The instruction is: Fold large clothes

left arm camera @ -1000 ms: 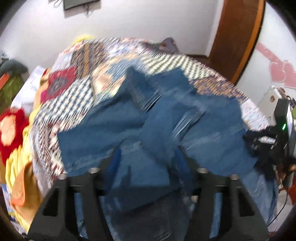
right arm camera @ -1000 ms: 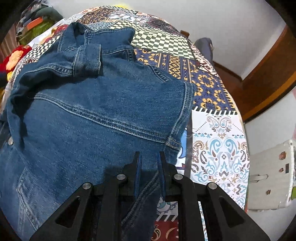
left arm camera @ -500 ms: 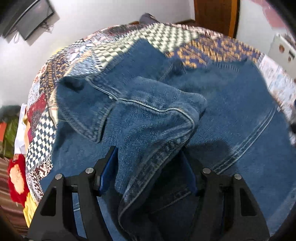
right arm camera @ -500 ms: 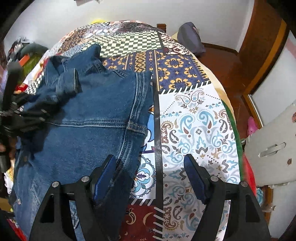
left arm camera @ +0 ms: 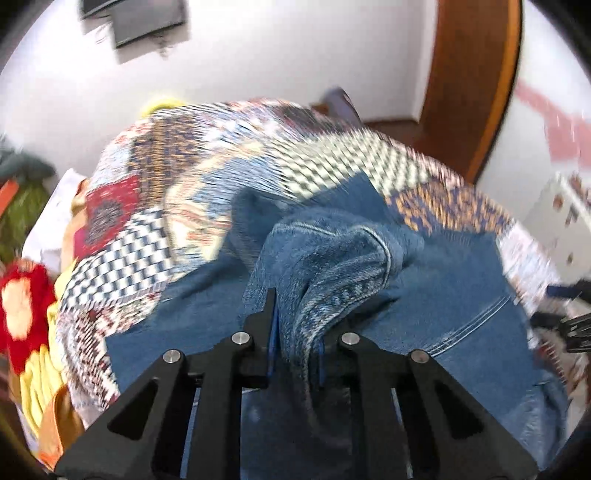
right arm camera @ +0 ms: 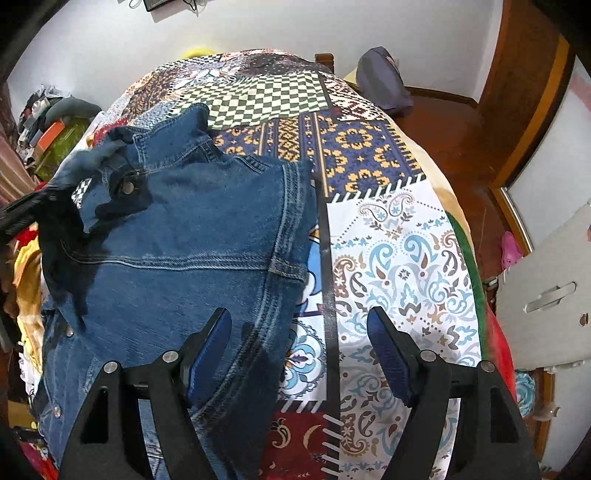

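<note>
Since a second ago we have swapped roles between our two hands. Our left gripper [left arm camera: 295, 332], whose fingers [left arm camera: 271, 325] stood wide around a bunched sleeve, is closing, and the blue pads now pinch a thick fold of the denim jacket [left arm camera: 332, 258]; that view is smeared with motion. Our right gripper [right arm camera: 299, 354], which was clamped on the jacket's hem edge, now stands wide with nothing between its fingers [right arm camera: 210, 347]: the left pad hangs over the denim near the hem, the right pad over the bare quilt.

We count one denim jacket [right arm camera: 177, 236]. It lies back-side up on the patchwork quilt [right arm camera: 388, 229] of the bed, towards the left side in the right wrist view, with the collar at the far end and one sleeve raised at the far left, where the dark frame of the left gripper [right arm camera: 22, 210] shows at the picture's edge. We can make out one metal button on that raised part and three more down the jacket's left edge.

We find no writing or brand that can be read on the jacket or the quilt. One dark screen [left arm camera: 147, 18] hangs on the white wall, and one grey-blue bag [right arm camera: 384, 81] sits on the floor beyond the bed.
</note>
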The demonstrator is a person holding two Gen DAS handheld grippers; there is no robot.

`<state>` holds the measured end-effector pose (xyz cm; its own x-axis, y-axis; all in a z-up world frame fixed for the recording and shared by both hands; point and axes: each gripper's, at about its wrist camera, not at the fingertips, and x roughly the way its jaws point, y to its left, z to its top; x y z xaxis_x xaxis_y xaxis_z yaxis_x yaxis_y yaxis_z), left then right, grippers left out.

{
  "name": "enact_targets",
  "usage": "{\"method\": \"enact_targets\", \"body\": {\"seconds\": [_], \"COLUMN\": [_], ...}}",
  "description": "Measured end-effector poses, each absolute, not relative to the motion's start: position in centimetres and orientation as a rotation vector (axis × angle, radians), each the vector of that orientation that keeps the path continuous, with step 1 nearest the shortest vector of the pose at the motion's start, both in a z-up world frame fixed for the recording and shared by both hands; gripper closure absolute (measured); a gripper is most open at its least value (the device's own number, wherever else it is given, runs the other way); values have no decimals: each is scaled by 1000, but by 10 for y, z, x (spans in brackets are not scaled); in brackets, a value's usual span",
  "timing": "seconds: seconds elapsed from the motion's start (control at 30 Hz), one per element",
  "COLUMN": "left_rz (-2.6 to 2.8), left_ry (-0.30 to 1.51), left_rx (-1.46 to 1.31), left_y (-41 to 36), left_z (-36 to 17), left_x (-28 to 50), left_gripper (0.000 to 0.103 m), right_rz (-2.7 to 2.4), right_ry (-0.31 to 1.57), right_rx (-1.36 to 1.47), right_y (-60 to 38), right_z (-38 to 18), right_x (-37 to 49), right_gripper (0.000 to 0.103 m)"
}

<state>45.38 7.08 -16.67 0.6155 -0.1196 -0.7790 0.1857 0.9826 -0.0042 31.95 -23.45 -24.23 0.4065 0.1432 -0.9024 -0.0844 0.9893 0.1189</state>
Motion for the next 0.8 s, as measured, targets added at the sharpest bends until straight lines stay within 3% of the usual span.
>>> {"method": "enact_targets", "body": {"seconds": [0.23,0.6,0.7,0.77,0.8], "left_rz": [-105,-83,-47,10,24], "left_ry": [901,1080,1071,1063,1060], "left_rx": [-35,-166,-196,-216,-224], "left_y": [132,171,183,196,201], "left_z": [-166,-242,-245,-245,-245], "left_x": [407,351,337,329,326], "left_gripper": [87,83,63,38,35], "right_rz": [149,143,137,134,131], "right_ry": [1142,1155,1161,1165,1164], "right_rx": [38,-7,-9,-6,-4], "right_y": [-219,-201,-201,-202,-203], "right_z": [-240,-237,-238,-239,-239], "right_x": [324,318,317,317,317], "right_gripper": [29,29,29,29,29]}}
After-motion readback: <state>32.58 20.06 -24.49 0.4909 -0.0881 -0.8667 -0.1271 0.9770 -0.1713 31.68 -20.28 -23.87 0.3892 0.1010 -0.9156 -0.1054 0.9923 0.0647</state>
